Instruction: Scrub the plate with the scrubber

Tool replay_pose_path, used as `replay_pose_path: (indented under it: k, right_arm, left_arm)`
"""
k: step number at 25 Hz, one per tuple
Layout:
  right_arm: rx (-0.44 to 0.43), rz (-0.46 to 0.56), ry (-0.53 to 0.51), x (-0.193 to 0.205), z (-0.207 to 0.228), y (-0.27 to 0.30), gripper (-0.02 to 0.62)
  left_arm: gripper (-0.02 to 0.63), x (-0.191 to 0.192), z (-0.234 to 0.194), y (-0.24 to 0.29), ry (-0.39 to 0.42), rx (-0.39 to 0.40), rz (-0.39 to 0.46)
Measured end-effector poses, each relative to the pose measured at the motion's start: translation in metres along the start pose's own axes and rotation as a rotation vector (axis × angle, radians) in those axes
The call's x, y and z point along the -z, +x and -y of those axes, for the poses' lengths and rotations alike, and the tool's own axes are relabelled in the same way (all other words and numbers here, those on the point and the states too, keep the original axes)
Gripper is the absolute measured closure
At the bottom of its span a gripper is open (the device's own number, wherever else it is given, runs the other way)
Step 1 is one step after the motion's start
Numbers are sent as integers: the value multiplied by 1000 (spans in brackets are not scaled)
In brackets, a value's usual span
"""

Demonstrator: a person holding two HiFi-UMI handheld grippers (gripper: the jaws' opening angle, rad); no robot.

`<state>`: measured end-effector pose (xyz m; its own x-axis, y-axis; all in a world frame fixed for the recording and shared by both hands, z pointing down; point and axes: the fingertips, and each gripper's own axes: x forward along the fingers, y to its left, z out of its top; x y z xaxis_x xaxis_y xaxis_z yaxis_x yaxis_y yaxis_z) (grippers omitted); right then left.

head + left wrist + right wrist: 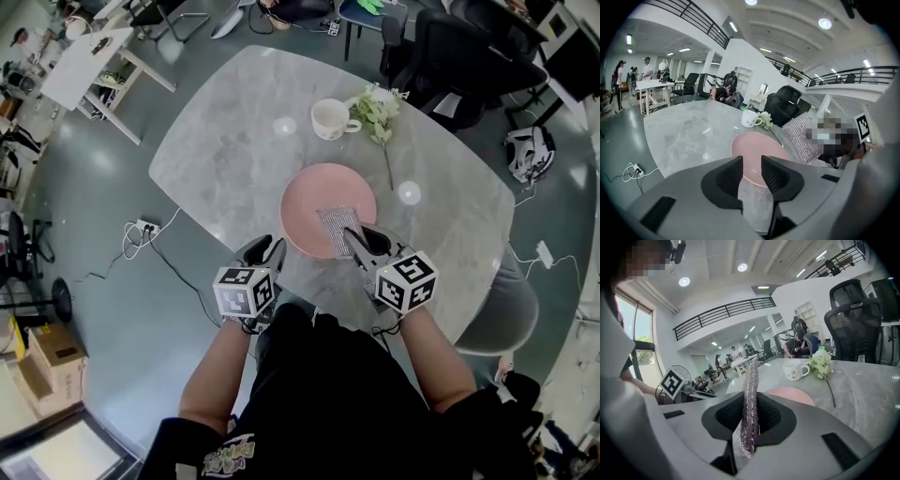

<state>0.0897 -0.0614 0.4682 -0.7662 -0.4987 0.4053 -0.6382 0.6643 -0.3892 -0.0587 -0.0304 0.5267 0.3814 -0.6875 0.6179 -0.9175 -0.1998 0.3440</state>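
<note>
Tabletop of pale grey marble pattern (pixel 225 141) holds one of each thing, and two handheld grippers work at its near edge.

At the left, the left gripper (pixel 267 248) sits low over the table, just beside the near-left rim of the single round pink plate (pixel 309 199). In the left gripper view its two dark jaws stand clearly apart with nothing clamped between them. Only the plate's near rim (pixel 754 146) and bare table show through the gap of this gripper (pixel 751 162).

On the plate's near-right part lies the one scrubber, a silvery glittering mesh cloth (pixel 336 228). Its lower end runs back into the right gripper (pixel 362 242). In the right gripper view both jaws of that gripper (pixel 750 405) are pressed together on the scrubber (pixel 751 378), which stands up edge-on between them and droops a little below.

Beyond the plate, well apart from it, stands one white cup with a handle (pixel 329 119). Just to its right lies one sprig of white flowers on a long stem (pixel 377 108).
</note>
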Motion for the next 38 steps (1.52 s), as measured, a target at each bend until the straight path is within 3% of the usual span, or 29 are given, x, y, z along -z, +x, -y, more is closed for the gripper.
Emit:
replay_pose_path:
  k: [8, 25, 32, 38]
  right_arm:
    - [3, -41, -29, 2, 13, 18, 520]
    - [32, -230, -111, 22, 30, 98, 520]
    - [24, -348, -214, 33, 37, 134, 520]
    - [-15, -473, -356, 44, 41, 159, 520]
  left_arm:
    - [469, 3, -22, 35, -22, -31, -75]
    - [471, 8, -58, 117, -14, 24, -237]
    - [499, 11, -65, 141, 0, 21, -295]
    - [540, 9, -63, 147, -16, 20, -295]
